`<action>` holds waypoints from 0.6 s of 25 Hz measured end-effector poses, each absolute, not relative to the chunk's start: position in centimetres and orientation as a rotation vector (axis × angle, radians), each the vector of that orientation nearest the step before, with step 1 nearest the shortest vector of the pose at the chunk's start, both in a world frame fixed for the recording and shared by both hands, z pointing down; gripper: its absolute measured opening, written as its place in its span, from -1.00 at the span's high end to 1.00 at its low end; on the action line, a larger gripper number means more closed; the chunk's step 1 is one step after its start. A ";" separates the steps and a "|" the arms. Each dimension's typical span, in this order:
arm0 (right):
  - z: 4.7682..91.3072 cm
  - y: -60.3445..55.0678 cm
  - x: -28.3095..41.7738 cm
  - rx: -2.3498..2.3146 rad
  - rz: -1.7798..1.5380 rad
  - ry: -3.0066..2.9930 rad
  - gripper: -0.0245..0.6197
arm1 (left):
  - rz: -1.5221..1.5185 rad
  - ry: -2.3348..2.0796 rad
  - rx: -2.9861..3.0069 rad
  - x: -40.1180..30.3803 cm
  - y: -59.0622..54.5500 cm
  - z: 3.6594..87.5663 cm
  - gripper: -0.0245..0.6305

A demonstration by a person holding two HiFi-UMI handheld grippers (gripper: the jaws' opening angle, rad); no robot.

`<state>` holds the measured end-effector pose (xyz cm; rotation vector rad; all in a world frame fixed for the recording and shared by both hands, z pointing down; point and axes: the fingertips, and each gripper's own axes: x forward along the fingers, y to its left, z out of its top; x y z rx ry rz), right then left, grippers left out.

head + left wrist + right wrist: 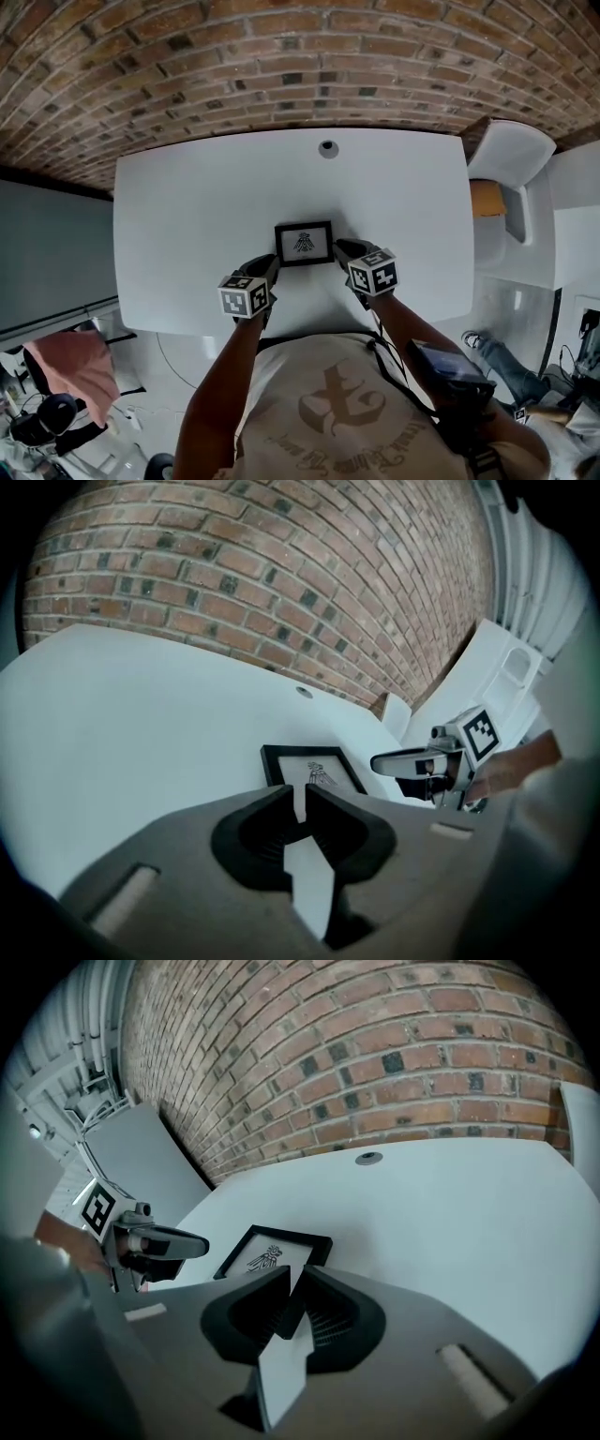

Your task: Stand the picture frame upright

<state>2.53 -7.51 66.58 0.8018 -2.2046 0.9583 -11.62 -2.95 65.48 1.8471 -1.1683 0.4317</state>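
Observation:
A small black picture frame (303, 243) with an insect drawing sits near the front middle of the white table (187, 206). It appears propped and leaning back, its face toward me; the support behind it is hidden. My left gripper (272, 269) is just off the frame's lower left corner, and its jaws show a narrow gap with only table behind. My right gripper (343, 249) sits beside the frame's right edge, jaws slightly apart, nothing between them. The frame (311, 767) lies just beyond the left gripper's (300, 795) tips, and the frame (272, 1252) is also just ahead of the right gripper's (294, 1279).
A round cable grommet (327, 148) is set into the table near its far edge, by the brick wall (281, 66). A white chair (511, 164) stands to the right of the table. A pink cloth (70, 367) lies on the floor at the lower left.

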 end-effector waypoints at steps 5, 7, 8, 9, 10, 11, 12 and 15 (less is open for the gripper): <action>67.9 -8.2 2.3 0.809 0.980 -2.150 0.68 | 0.501 -1.151 1.794 -12.2 -4.0 67.1 0.59; 68.5 -8.3 2.1 0.806 1.002 -2.134 0.65 | 0.505 -1.157 1.767 -12.5 -4.7 67.5 0.56; 68.7 -8.4 2.0 0.807 1.012 -2.130 0.63 | 0.502 -1.161 1.755 -12.6 -5.0 67.6 0.56; 68.9 -8.5 1.9 0.811 1.024 -2.127 0.62 | 0.499 -1.163 1.743 -12.6 -5.3 67.7 0.56; 69.0 -8.6 1.7 0.814 1.035 -2.124 0.61 | 0.497 -1.160 1.733 -12.5 -5.5 67.7 0.55; 69.1 -8.8 1.6 0.818 1.045 -2.120 0.60 | 0.496 -1.153 1.722 -12.4 -5.7 67.9 0.53; 69.2 -8.9 1.5 0.820 1.049 -2.115 0.60 | 0.500 -1.142 1.711 -12.2 -5.8 68.0 0.52; 69.5 -9.2 1.3 0.824 1.042 -2.099 0.59 | 0.535 -1.105 1.676 -11.6 -5.8 68.8 0.49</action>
